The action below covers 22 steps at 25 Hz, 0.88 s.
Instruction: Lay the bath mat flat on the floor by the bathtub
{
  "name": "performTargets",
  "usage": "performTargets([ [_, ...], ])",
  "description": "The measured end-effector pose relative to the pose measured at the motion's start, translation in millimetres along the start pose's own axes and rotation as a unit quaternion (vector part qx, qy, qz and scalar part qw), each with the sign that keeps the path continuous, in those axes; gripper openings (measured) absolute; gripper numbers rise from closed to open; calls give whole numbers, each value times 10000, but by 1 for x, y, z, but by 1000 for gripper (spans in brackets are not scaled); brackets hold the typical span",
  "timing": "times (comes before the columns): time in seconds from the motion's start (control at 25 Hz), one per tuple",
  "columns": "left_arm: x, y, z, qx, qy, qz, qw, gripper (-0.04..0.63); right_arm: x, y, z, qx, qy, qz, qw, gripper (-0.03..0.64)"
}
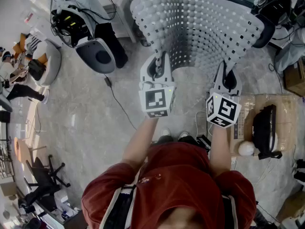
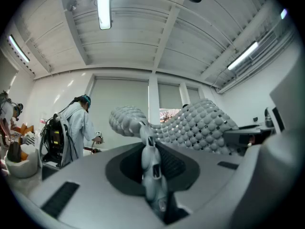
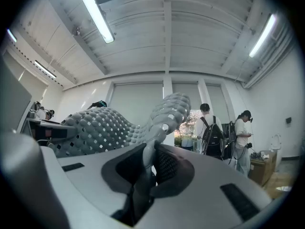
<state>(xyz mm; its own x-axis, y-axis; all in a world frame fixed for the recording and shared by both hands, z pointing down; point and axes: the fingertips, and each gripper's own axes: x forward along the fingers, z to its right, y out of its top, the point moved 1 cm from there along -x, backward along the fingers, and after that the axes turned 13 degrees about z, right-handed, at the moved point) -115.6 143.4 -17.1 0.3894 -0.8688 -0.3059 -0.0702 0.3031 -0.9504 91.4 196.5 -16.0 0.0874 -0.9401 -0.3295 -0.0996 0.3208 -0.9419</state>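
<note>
Only your head view shows the pale marbled floor (image 1: 81,113). The gripper views trade it for a white ribbed ceiling (image 2: 143,27) and a person in a pale coat (image 2: 78,125). The grey rubber bath mat (image 1: 200,27), bumpy and punched with rows of small square holes, is held up in the air ahead of you, bowed into a curve. Your left gripper (image 1: 158,63) is pinched tight on its near left edge, and your right gripper (image 1: 228,75) is clamped on the near right edge.

pale grey bath mat (image 1: 200,27) patterned with small holes; red shirt (image 1: 181,175); grey marbled floor (image 1: 86,123).
</note>
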Motion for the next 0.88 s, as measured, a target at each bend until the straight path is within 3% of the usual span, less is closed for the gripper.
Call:
performTargets([
  [0.44, -3, 5, -5, 96, -50, 41, 9999, 57, 1, 5, -15, -71, 51, 96, 9999, 48],
  [0.88, 4, 2, 22, 161, -129, 73, 9998, 57, 0, -3, 11, 67, -29, 109, 9999, 51],
])
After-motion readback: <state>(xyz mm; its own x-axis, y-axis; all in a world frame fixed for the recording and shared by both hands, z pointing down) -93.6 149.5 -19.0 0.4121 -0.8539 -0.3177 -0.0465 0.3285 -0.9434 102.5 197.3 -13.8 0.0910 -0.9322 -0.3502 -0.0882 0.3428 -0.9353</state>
